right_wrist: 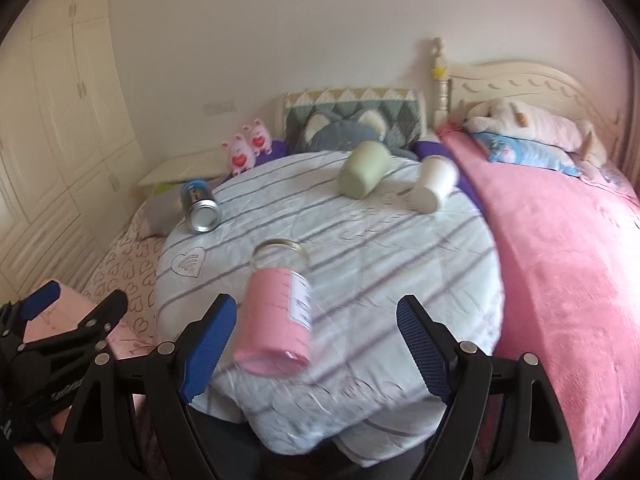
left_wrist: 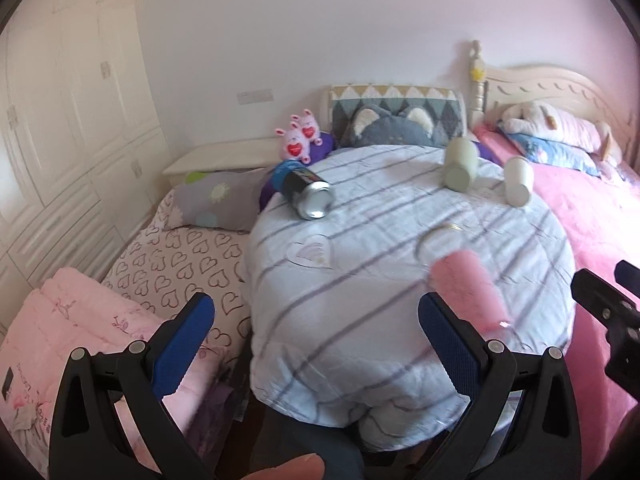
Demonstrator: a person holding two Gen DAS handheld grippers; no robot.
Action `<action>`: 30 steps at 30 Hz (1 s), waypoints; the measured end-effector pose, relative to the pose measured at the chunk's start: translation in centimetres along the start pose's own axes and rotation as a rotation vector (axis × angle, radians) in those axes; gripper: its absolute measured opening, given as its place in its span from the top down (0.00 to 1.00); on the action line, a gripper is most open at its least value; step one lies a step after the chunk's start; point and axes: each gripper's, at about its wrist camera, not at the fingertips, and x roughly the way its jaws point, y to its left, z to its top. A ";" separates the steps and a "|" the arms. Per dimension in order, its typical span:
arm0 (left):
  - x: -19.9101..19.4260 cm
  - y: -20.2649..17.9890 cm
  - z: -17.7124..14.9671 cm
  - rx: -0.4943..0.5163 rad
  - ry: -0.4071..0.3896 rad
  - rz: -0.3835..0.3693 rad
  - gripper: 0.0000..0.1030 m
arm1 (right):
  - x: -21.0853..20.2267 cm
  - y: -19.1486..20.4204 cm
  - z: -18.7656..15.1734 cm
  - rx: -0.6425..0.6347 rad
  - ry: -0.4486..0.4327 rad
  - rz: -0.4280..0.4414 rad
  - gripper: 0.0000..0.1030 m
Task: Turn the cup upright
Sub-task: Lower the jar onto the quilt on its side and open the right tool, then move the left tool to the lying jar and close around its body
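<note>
A glass cup with a pink sleeve (right_wrist: 280, 312) lies on its side on the round table with a striped cloth (right_wrist: 400, 264), its open mouth pointing away. It also shows in the left wrist view (left_wrist: 468, 288). My right gripper (right_wrist: 316, 344) is open, its fingers on either side of the cup's near end, not touching it. My left gripper (left_wrist: 316, 344) is open and empty at the table's near left edge; the pink cup lies just beyond its right finger (left_wrist: 444, 344).
A green mug (right_wrist: 364, 176), a white cup (right_wrist: 432, 188) and a drink can (right_wrist: 200, 208) lie on their sides farther back on the table. A pink-covered bed (right_wrist: 560, 248) is on the right, a heart-print bed (left_wrist: 176, 264) on the left.
</note>
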 end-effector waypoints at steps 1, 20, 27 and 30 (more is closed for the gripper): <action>-0.1 -0.5 -0.2 0.003 0.004 -0.007 0.00 | -0.4 -0.4 -0.3 0.002 -0.006 -0.012 0.19; -1.1 -3.5 -1.9 0.033 0.039 -0.058 0.00 | -0.7 -2.6 -2.9 0.058 0.021 -0.002 0.19; -1.1 -3.7 -1.8 0.038 0.043 -0.073 0.00 | -0.8 -2.8 -3.0 0.064 0.020 -0.011 0.19; -0.9 -4.3 -1.5 0.041 0.051 -0.091 0.00 | -0.7 -3.3 -2.9 0.075 0.019 -0.017 0.19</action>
